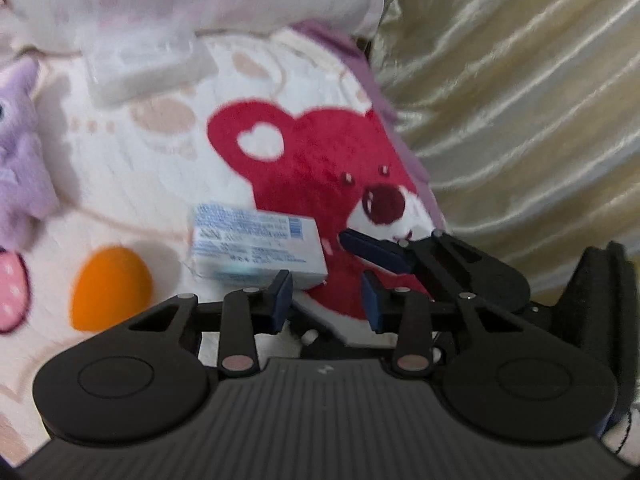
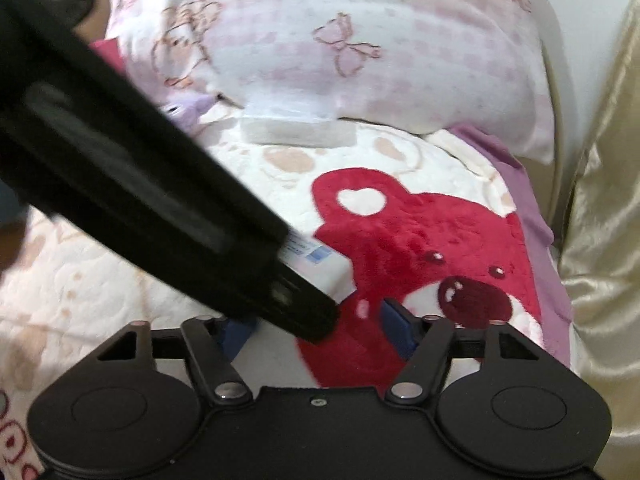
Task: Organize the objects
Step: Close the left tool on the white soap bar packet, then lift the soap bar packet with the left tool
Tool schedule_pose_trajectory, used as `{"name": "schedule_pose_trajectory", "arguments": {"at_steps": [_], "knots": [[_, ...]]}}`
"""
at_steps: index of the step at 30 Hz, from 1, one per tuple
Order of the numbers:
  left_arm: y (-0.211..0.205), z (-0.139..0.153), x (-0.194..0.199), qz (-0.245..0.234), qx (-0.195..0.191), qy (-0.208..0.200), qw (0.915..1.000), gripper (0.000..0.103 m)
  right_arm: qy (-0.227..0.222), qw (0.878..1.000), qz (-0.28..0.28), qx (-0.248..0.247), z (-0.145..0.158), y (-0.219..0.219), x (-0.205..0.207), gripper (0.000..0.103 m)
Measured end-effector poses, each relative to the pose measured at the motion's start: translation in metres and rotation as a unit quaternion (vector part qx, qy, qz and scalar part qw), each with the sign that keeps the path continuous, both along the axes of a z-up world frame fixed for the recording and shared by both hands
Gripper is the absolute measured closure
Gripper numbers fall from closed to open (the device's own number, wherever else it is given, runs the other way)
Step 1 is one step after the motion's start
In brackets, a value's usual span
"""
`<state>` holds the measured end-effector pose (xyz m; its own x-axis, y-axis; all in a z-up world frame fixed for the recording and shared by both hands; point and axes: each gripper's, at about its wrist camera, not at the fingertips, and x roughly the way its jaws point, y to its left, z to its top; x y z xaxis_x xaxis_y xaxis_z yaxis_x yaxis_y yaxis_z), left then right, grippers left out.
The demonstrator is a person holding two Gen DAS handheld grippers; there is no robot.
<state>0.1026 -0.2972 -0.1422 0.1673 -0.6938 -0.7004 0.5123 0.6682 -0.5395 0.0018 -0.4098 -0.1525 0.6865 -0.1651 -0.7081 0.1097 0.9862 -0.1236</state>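
Left view: my left gripper (image 1: 326, 300) stands narrowly parted and empty, just short of the box (image 1: 256, 246), a flat printed carton on the plush bear blanket (image 1: 160, 168). I judge it still needs lining up.

Right view: my right gripper (image 2: 320, 330) gapes wider, gripping nothing; the box (image 2: 316, 260) lies just ahead, half hidden.

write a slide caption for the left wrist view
Left gripper open just short of a blue-printed box on a bear-print blanket.
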Motion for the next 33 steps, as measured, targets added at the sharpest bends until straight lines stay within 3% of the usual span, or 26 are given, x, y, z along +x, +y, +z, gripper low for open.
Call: {"name": "schedule_pose_trajectory", "arguments": {"at_steps": [2, 5, 13, 17, 21, 27, 31, 33], "knots": [[0.009, 0.004, 0.004, 0.021, -0.009, -0.016, 0.9996, 0.062, -0.001, 1.0, -0.015, 0.018, 0.003, -0.008, 0.003, 0.035], [0.014, 0.004, 0.012, 0.042, 0.014, -0.028, 0.9986, 0.062, -0.007, 0.999, -0.036, 0.035, 0.005, -0.018, 0.004, 0.036], [0.011, -0.007, 0.021, 0.072, 0.064, -0.014, 0.9952, 0.057, -0.012, 0.998, 0.016, 0.056, 0.015, -0.012, -0.004, 0.034], [0.001, -0.006, 0.021, 0.074, 0.081, -0.012, 0.994, 0.046, -0.012, 0.997, 0.034, 0.063, 0.013, 0.0, 0.001, 0.034], [-0.001, -0.004, 0.02, 0.091, 0.112, -0.019, 0.9894, 0.037, -0.013, 0.998, 0.013, 0.067, 0.015, -0.002, 0.006, 0.034], [0.003, -0.009, 0.026, 0.108, 0.093, -0.003, 0.9898, 0.036, -0.011, 0.997, 0.018, 0.069, 0.015, -0.003, 0.009, 0.034], [-0.006, -0.014, 0.027, 0.104, 0.084, 0.017, 0.9908, 0.049, -0.01, 0.996, 0.007, 0.091, 0.01, -0.006, 0.011, 0.033], [-0.014, -0.012, 0.025, 0.105, 0.093, 0.008, 0.9901, 0.054, -0.011, 0.996, 0.005, 0.094, 0.007, -0.007, 0.011, 0.033]]}}
